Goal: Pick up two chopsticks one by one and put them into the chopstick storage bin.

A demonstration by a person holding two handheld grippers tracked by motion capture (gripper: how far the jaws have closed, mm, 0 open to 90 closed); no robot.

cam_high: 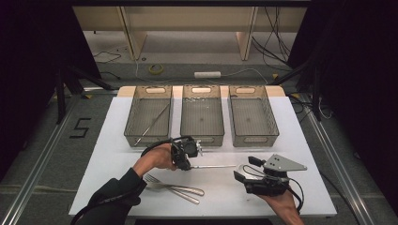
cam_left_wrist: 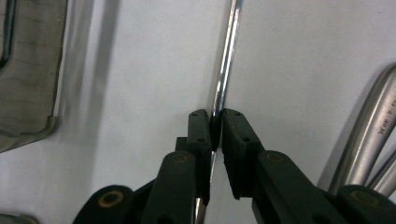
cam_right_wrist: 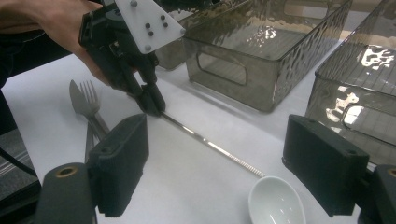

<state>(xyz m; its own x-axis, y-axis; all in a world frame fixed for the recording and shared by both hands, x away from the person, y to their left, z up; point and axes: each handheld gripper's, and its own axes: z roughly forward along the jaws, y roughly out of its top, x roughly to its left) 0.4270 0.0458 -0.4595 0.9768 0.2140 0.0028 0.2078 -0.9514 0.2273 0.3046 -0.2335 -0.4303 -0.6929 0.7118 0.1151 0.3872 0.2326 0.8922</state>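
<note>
Steel chopstick (cam_left_wrist: 227,60) between closed left gripper (cam_left_wrist: 215,122) jaws

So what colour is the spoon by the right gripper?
White; the spoon shows best in the right gripper view.

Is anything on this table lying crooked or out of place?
Mostly tidy. One thin metal rod lies slantwise across the left bin, not parallel to its walls. The left gripper is clamped on another rod on the table. Fork and knife overlap loosely near the front edge.
</note>
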